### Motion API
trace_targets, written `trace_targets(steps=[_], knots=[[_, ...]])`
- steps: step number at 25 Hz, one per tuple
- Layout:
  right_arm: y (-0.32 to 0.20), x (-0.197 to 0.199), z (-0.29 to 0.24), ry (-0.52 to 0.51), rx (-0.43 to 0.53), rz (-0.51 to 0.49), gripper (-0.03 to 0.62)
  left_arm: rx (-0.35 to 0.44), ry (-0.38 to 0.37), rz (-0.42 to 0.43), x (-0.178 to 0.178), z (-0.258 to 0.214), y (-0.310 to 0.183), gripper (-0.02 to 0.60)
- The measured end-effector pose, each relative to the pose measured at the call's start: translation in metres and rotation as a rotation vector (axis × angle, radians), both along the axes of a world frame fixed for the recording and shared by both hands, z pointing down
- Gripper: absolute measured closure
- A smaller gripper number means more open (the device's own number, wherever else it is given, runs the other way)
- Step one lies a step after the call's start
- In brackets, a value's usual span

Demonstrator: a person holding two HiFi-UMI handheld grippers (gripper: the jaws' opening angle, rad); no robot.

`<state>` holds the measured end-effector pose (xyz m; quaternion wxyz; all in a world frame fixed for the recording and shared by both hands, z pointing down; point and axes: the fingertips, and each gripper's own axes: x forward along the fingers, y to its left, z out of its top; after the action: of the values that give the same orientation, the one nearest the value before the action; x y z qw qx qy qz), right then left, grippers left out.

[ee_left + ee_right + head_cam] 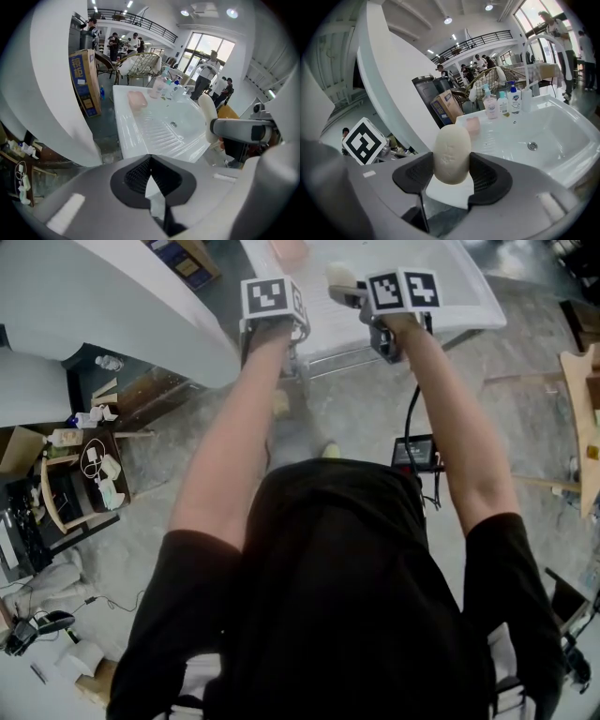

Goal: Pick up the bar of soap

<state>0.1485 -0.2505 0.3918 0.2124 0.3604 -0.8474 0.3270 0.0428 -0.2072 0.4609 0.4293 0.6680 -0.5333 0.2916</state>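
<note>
The bar of soap [451, 152] is a cream oval, held upright between the black pads of my right gripper [451, 169], which is shut on it. It hangs in the air short of the white sink [562, 164]. In the left gripper view the soap [207, 117] shows at the right, clamped in the right gripper's grey jaw. From the head view, the soap [342, 276] is over the sink's near edge [469, 306]. My left gripper [150, 161] is shut with nothing in it, level with and left of the right gripper [349, 292].
A pink object [472, 124] lies on the sink's ribbed drainer. Several soap bottles [501, 103] and a curved tap [534, 47] stand at the sink's back. A cardboard box [84, 84] and a big white curved panel [141, 306] are to the left. People stand in the background.
</note>
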Motion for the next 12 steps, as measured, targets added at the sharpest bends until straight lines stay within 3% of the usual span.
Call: trace_targets(steps=[12], knots=[[0.031,0.020,-0.002,-0.012,0.010,-0.018,0.330,0.001,-0.010,-0.019,0.021,0.000,0.034,0.583]])
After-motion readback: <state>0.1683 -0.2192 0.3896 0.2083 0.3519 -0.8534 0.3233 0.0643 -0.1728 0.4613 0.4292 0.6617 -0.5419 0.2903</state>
